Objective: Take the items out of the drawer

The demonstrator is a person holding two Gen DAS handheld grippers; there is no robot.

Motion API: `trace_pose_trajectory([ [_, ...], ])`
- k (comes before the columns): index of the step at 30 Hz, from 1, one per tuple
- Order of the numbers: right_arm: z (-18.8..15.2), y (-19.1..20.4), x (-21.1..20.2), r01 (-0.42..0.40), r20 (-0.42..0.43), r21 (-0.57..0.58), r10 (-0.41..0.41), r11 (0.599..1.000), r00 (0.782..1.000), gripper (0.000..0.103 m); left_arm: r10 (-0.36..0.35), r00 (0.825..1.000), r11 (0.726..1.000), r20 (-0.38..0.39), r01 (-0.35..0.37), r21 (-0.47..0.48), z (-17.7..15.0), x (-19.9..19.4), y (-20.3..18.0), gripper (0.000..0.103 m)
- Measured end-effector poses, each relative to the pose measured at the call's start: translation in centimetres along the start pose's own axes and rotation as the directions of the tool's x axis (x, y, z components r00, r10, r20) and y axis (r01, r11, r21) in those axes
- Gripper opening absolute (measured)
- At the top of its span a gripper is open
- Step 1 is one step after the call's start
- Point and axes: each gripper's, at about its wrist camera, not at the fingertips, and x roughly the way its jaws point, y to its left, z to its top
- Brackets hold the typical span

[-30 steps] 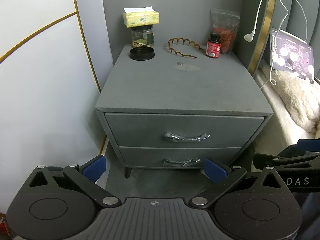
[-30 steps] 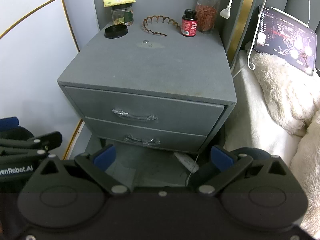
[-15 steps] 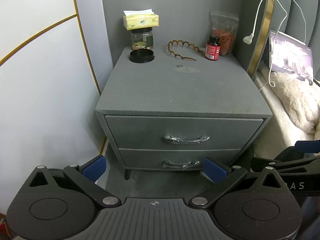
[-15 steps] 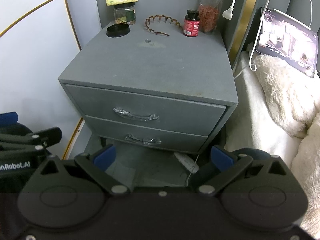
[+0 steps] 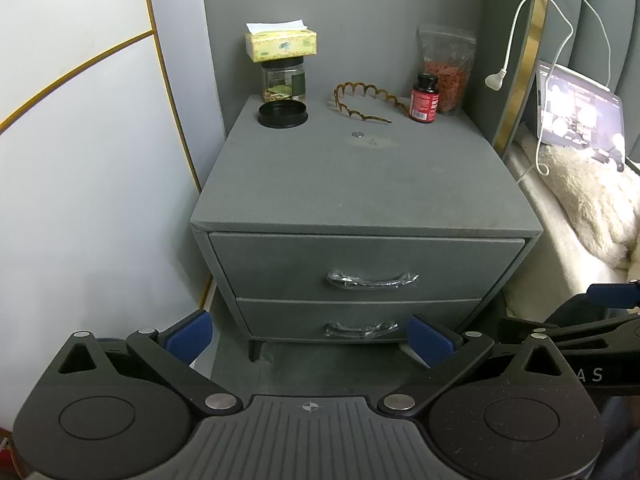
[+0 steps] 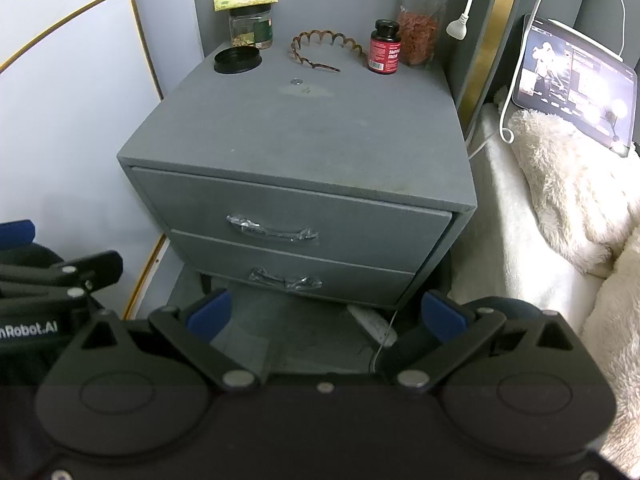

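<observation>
A grey nightstand stands ahead with two drawers, both shut. The top drawer has a plastic-wrapped handle; the bottom drawer has one too. My left gripper is open and empty, held back from the drawers at about bottom-drawer height. My right gripper is open and empty, also back from the nightstand, to the right of the left one. What the drawers hold is hidden.
On the nightstand's back edge: a tissue box on a jar, a black lid, a brown headband, a red bottle, a pouch. A bed with a fluffy blanket and tablet lies right. A wall stands left.
Both grippers have risen and pulled back slightly, so the nightstand sits a little lower and farther in both views. Both stay open and empty.
</observation>
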Motion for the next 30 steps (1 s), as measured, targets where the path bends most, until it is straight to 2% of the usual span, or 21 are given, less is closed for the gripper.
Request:
trace_pose_trajectory([
  [30,0.03,-0.05,0.01,-0.005,-0.003,-0.003,0.005,1.000,1.000,0.103,0.008,1.000,1.000,0.005,-0.008,0.003,-0.28,-0.21,-0.05,0.103],
])
